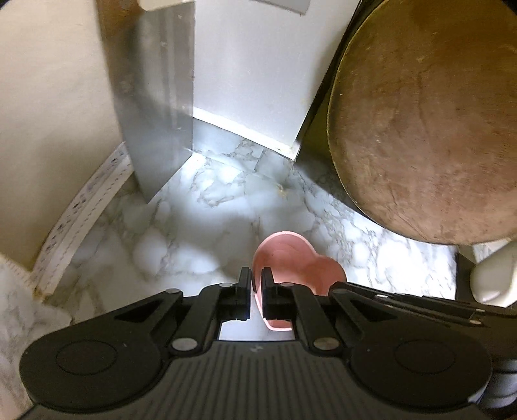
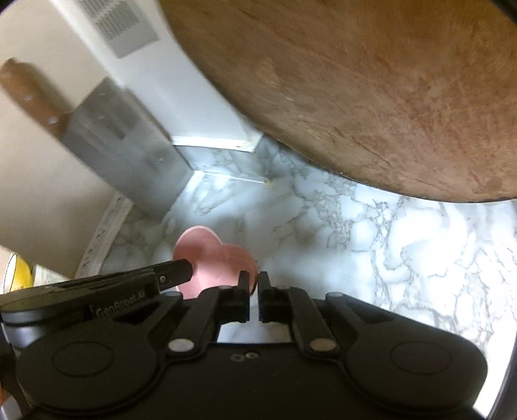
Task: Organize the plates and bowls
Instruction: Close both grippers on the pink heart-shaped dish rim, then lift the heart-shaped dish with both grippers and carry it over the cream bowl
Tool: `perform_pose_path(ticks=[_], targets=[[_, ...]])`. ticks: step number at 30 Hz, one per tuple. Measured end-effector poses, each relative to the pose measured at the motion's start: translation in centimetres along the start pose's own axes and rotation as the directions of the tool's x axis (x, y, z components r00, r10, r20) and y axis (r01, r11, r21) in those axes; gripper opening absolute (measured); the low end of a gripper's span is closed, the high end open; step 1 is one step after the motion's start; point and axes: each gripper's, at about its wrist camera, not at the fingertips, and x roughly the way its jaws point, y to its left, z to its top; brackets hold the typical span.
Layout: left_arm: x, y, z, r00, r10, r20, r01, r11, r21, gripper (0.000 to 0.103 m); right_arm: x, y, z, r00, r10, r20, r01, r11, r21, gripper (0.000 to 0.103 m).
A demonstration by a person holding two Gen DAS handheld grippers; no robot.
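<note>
- Left hand-held gripper [image 1: 256, 278]: jaws drawn together on the left rim of the pink heart-shaped dish [image 1: 300, 269]; rim seen pinched between the pads.
- Right hand-held gripper [image 2: 254, 280]: jaws nearly together at the dish's right edge; the rim appears caught between the tips, but contact is partly hidden.
- Dish is held at both sides, above the marble-patterned table [image 1: 200, 226]; whether it touches the table cannot be told.
- In the right wrist view the left gripper's finger is seen reaching in from the left, over the dish.
- Round wooden cutting board [image 1: 429, 129] is leaned upright at the right, close behind the dish, its lower edge on or near the table.
- Cleaver blade [image 1: 161, 97] is stood against the beige wall at the back left; its wooden handle [image 2: 30, 93] is seen in the right wrist view.
- White appliance [image 1: 252, 64] is set between blade and board, with a vent grille [image 2: 119, 26] on it.
- Printed paper strip [image 1: 84, 213] is laid along the wall base at the left.
- White rounded object [image 1: 494, 278] at the far right edge; not identifiable.
</note>
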Motion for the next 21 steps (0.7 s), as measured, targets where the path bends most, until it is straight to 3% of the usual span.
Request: perform_pose_path(ticks=[6, 15, 21], targets=[[-2.1, -0.1, -0.2, 0.999, -0.011, 0.041, 0.011, 1.0, -0.008, 0.005, -2.3, 2.0, -0.7, 0.998, -0.013, 0.055, 0.018, 0.997, -0.081, 0.005], [-4.3, -1.3, -1.5, 0.998, -0.04, 0.046, 0.039, 0.999, 0.032, 0.005, -5.6, 1.1, -1.8, 0.998, -0.011, 0.062, 0.013, 0.999, -0.032, 0.005], [-7.1, -0.8, -2.8, 0.997, -0.041, 0.062, 0.038, 0.998, 0.051, 0.005, -8.3, 2.6, -3.0, 0.995, -0.01, 0.1, 0.015, 0.999, -0.046, 0.005]])
